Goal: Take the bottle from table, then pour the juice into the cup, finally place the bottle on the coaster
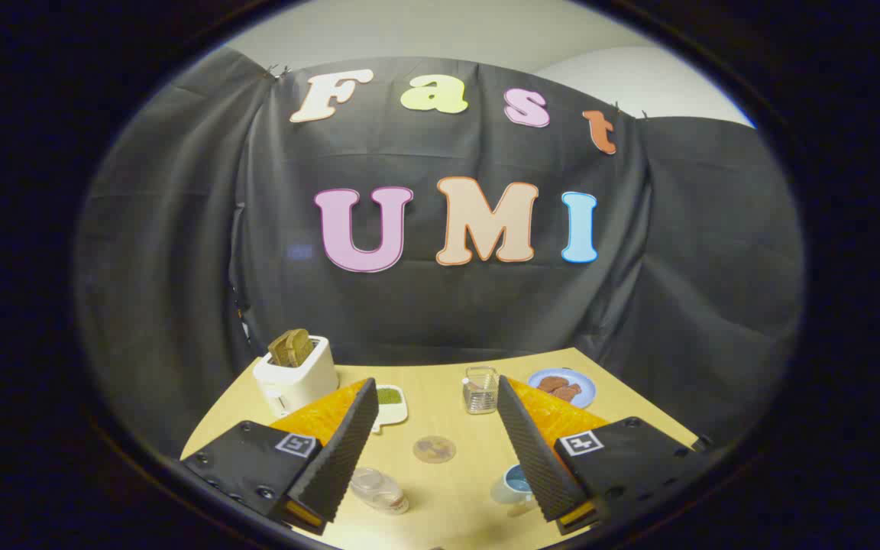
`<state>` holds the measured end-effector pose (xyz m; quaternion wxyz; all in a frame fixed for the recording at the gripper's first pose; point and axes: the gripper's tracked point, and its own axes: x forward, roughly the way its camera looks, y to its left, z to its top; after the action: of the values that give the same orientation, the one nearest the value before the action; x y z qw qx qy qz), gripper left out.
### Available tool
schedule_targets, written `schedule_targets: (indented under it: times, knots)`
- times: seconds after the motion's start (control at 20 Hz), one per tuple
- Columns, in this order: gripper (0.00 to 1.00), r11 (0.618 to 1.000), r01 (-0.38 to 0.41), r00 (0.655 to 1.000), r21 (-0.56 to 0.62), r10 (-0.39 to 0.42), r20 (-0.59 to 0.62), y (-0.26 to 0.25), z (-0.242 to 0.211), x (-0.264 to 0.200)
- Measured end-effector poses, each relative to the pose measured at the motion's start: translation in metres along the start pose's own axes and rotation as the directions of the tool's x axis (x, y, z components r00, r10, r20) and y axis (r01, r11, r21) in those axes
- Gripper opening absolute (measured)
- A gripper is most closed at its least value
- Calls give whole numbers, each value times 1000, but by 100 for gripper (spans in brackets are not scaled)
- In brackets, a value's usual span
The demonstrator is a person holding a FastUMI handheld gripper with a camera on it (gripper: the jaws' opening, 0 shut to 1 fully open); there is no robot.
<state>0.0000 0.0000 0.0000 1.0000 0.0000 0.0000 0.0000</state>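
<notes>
In the gripper view we are looking down along the two fingers onto a light wooden table (448, 489), and the gripper (438, 405) is hovering above it with its fingers spread wide apart, so it is released and is grasping nothing. The whole tool is tilting forward and downward, well above the table surface, and both fingers are pointing toward the far side of the table. The bottle (380, 490) is a clear plastic one; it is lying on its side on the table, close to the root of the left finger and a little inside the gap, and neither finger is touching it. The cup (512, 483) is pale with a blue inside; it is standing beside the right finger, which is partly covering it. The coaster (434, 449) is a round flat disc lying between the fingers, beyond the bottle and apart from it. Farther ahead, near the tip of the right finger, a small clear glass jar (480, 389) is standing upright. Near the tip of the left finger a small white dish (389, 403) is holding something green. At the far left a white toaster (296, 374) is carrying a brown slice of bread in its slot, and at the far right a blue plate (562, 387) is holding brownish pieces of food.
</notes>
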Motion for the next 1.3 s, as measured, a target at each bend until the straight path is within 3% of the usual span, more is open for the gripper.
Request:
schedule_targets:
  times: [0.85,1.1,1.3]
  knots:
    - [99,983,-179,983,29,180,-30,79,-33,-59]
    - [99,983,-185,976,22,186,-115,95,-75,-81]
    - [99,994,-110,974,8,109,-197,89,-120,-87]
